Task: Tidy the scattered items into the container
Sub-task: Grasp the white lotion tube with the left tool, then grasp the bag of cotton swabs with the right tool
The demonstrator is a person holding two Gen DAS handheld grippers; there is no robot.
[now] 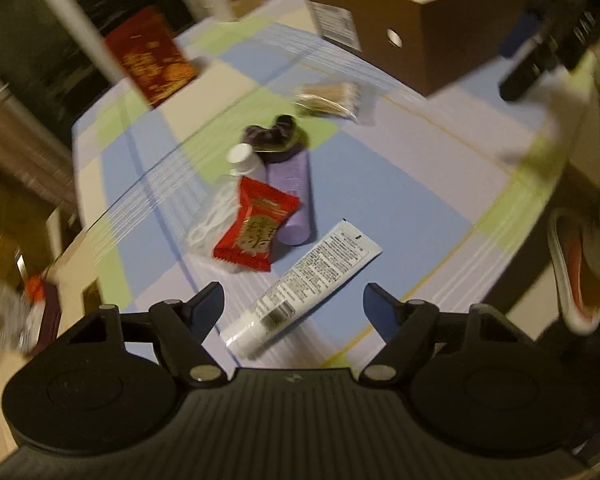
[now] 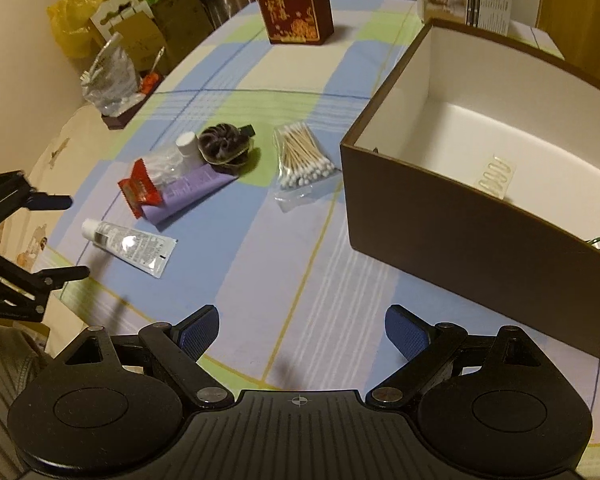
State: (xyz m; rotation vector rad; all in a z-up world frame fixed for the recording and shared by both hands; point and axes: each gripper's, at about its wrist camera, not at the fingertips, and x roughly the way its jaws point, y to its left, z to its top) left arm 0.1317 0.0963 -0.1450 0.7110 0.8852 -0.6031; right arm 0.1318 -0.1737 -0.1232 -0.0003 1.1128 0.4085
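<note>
Checked tablecloth (image 2: 340, 240) bears brown box (image 2: 460, 224); boxes (image 2: 140, 36) crowd the wall.

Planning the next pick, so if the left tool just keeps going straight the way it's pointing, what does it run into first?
Most likely the white tube. It lies on the tablecloth right between the open fingers of the left tool, nearest of the scattered items. The red sachet lies just beyond. Depth is uncertain in this blurred view.

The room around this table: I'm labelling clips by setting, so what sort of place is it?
Probably a home dining or living room: a checked tablecloth covers the table, toiletries like cotton swabs lie on it, and bags and cartons are stacked along the wall.
</note>
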